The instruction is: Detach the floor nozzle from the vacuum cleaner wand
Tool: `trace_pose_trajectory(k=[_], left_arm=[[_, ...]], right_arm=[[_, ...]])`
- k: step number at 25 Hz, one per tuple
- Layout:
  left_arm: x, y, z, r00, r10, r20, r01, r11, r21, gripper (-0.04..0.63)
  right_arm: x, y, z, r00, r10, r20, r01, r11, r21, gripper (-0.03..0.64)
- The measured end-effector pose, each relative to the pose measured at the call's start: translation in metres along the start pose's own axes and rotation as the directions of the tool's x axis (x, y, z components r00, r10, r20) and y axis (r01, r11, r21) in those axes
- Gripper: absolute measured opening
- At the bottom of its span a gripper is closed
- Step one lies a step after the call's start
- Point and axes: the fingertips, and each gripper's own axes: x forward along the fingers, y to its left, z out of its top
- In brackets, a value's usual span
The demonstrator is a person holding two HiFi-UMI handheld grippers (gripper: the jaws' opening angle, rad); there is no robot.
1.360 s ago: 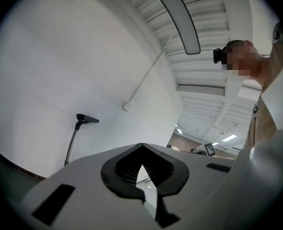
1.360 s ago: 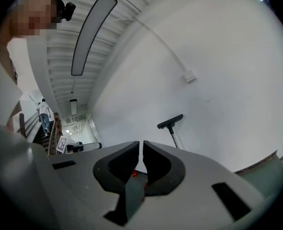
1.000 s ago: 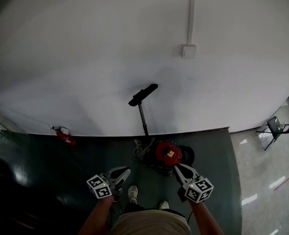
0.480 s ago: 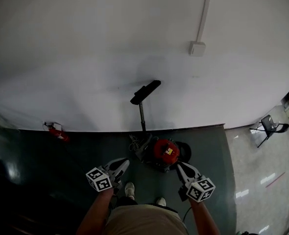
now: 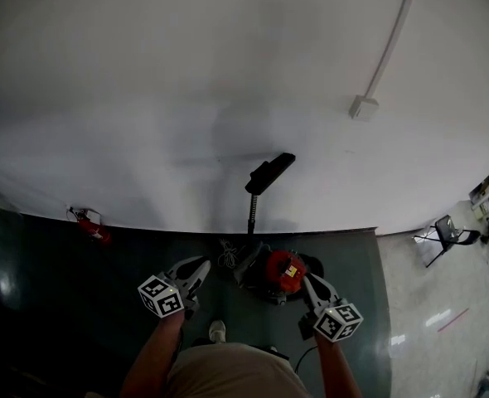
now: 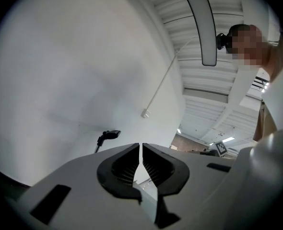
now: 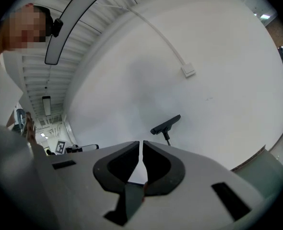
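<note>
A red canister vacuum cleaner (image 5: 283,270) stands on the dark floor by the white wall. Its wand (image 5: 250,215) rises against the wall, with the black floor nozzle (image 5: 270,173) at the top end. The nozzle (image 6: 110,135) shows small in the left gripper view, and the nozzle (image 7: 166,124) also stands beyond the jaws in the right gripper view. My left gripper (image 5: 200,265) is shut and empty, left of the vacuum. Just right of the red body my right gripper (image 5: 308,281) is shut and holds nothing.
A red fire extinguisher (image 5: 88,225) lies at the wall's foot to the left. A white box (image 5: 362,107) with a conduit sits on the wall above right. A folding chair (image 5: 438,235) stands on the pale floor at the right. My shoe (image 5: 216,332) is below.
Both grippers have come closer to the vacuum and the wall. The view has swung, so the nozzle and wall box now sit further right. Jaws stay shut.
</note>
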Motion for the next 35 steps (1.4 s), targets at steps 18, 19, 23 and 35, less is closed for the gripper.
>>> trace_pose_trajectory(k=[18, 19, 23, 35], left_arm=[[0.029, 0.079, 0.005, 0.995, -0.074, -0.071, 0.07, 0.996, -0.056, 0.008], [0.036, 0.078, 0.009, 0.993, -0.083, -0.078, 0.079, 0.996, -0.047, 0.008], [0.07, 0.074, 0.016, 0.982, -0.134, -0.134, 0.13, 0.991, -0.04, 0.008], [0.157, 0.086, 0.01, 0.965, -0.098, -0.242, 0.101, 0.995, 0.0, 0.008]], right_arm=[[0.058, -0.017, 0.0, 0.995, -0.104, -0.002, 0.104, 0.994, -0.033, 0.014], [0.062, -0.024, 0.004, 0.994, -0.107, 0.002, 0.107, 0.994, -0.028, 0.014], [0.084, -0.053, 0.025, 0.994, -0.104, 0.024, 0.104, 0.995, -0.003, 0.014], [0.128, -0.114, 0.063, 0.998, -0.053, 0.03, 0.051, 0.996, 0.067, 0.014]])
